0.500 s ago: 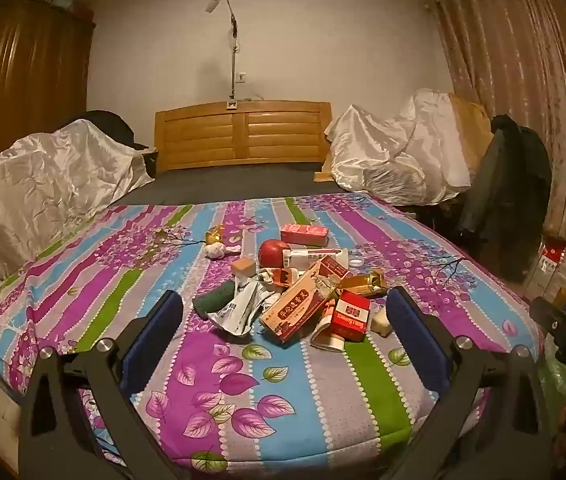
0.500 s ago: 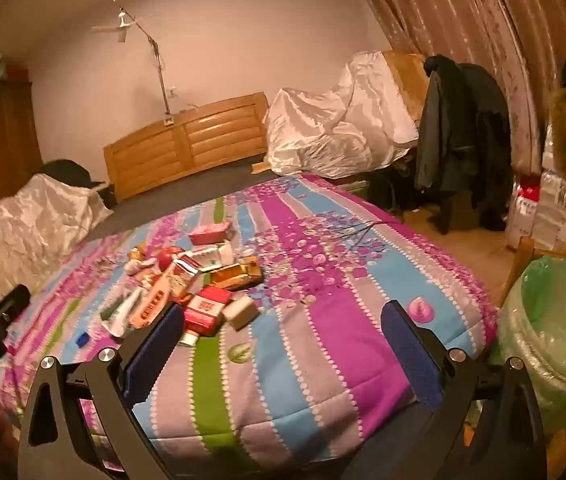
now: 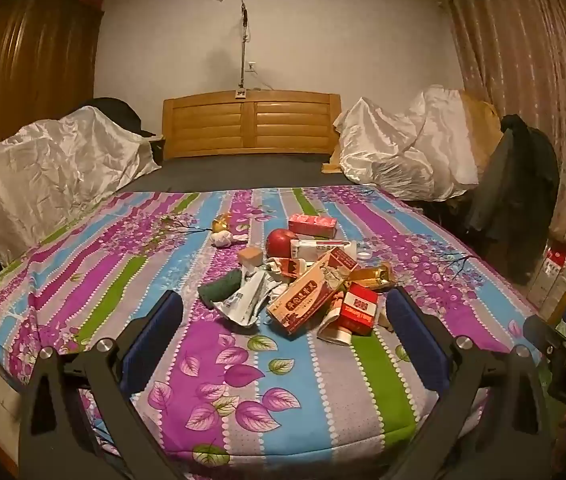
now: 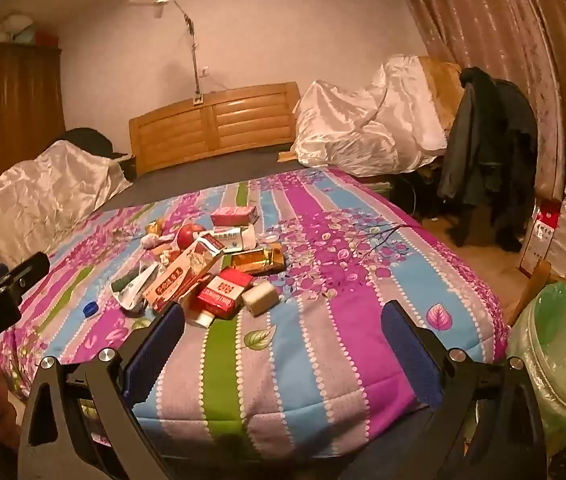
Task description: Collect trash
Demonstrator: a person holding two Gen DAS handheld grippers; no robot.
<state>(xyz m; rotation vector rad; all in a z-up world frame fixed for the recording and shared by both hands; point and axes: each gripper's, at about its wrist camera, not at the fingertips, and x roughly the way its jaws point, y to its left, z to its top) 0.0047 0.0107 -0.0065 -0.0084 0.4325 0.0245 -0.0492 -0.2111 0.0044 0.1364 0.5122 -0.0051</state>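
Striped bedspread (image 3: 363, 392) littered with boxes (image 3: 307, 300) and wrappers.
Both the left gripper (image 3: 283, 320) and right gripper (image 4: 283, 324) are held wide open, nothing gripped.

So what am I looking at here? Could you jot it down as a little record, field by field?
place: bedroom, bed with striped floral bedspread
trash pile: on the bedspread, mid-bed, boxes and wrappers heaped together
long carton: orange box lying across the heap
nearest box: small red box
fruit: red apple behind the heap
loose piece: blue bottle cap apart from the heap
bin: green-lined trash bin beside the bed's foot corner
left gripper: open, empty
right gripper: open, empty
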